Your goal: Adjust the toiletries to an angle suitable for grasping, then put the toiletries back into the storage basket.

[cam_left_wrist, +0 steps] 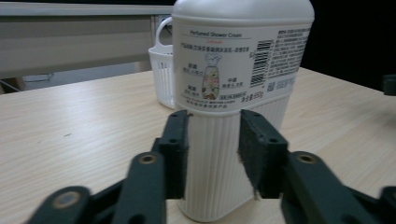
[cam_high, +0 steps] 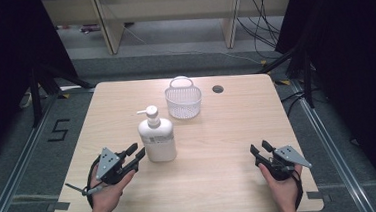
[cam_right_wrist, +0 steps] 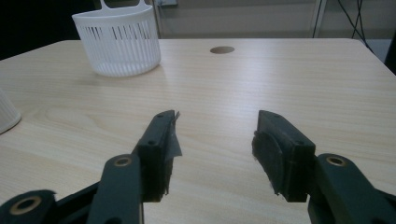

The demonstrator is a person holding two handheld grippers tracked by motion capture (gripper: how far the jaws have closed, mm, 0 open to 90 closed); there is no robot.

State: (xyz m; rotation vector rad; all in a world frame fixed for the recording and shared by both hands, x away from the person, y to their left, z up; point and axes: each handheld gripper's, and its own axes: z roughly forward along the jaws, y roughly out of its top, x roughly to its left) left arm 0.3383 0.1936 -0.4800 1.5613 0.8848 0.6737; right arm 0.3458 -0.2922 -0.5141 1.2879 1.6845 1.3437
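A: Quick status, L side?

B: Left gripper [cam_high: 135, 154] sits low over the table [cam_high: 221, 184], held in the person's left hand [cam_high: 107, 192]. Jaws parted, nothing clamped. In the left gripper view the pump bottle [cam_left_wrist: 233, 84] stands upright straight ahead of the jaws, v. close; its ribbed lower part shows in the gap between the two pads, but I can't tell whether the tips touch it. No squeeze visible.

A: And from the high view?

B: Same thing: bottle [cam_high: 156, 138] just beyond the left gripper's tips, up and a bit to the right of them. White body, pump head on top w/ nozzle pointing left. Label faces the left gripper.

A: R side?

B: Right gripper [cam_high: 261, 148] held in the right hand [cam_high: 281, 184], well apart from the bottle, across the table. Jaws spread wide, bare tabletop between the pads in the right gripper view. Holding nothing.

A: Anything else nearby?

B: White slatted basket [cam_high: 183, 102] w/ a handle loop, standing behind the bottle, farther from both grippers. In the right gripper view the basket [cam_right_wrist: 119, 44] is ahead and to the left of the jaws. Round hole [cam_right_wrist: 222, 49] in the tabletop farther ahead, roughly centred between them. From the left gripper the basket peeks out behind the bottle's left edge.
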